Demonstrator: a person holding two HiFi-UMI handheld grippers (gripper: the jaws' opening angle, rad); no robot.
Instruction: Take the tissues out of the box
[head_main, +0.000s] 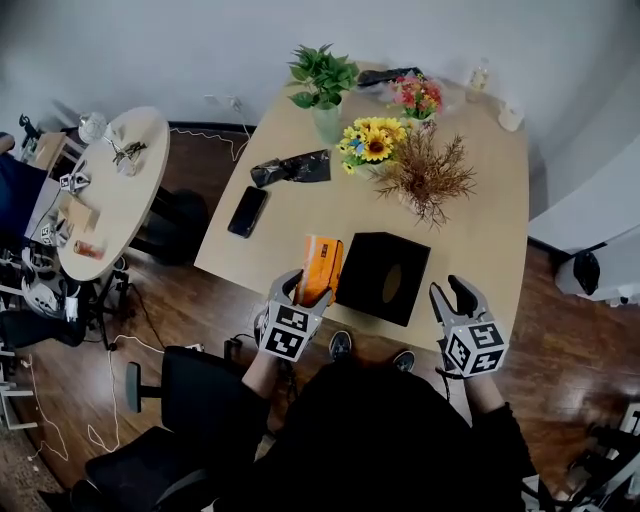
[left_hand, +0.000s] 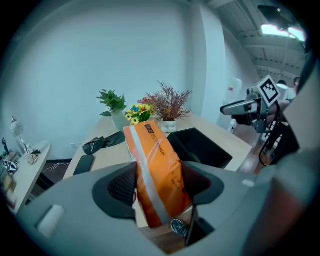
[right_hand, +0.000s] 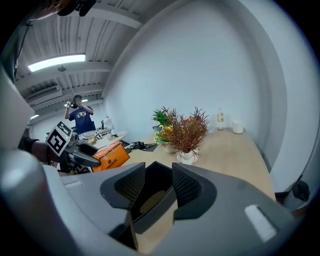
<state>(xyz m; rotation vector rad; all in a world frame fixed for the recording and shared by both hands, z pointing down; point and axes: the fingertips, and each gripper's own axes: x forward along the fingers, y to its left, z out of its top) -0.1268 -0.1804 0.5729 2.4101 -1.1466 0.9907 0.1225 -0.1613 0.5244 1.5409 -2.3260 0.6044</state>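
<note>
At the near edge of the wooden table, the left gripper was clamped on an orange tissue pack, holding it tilted just beside the left side of the black box, outside its opening. Just beside the box's right corner, the right gripper stood with its jaws apart, pressing on nothing, with the box's edge ahead of them.
</note>
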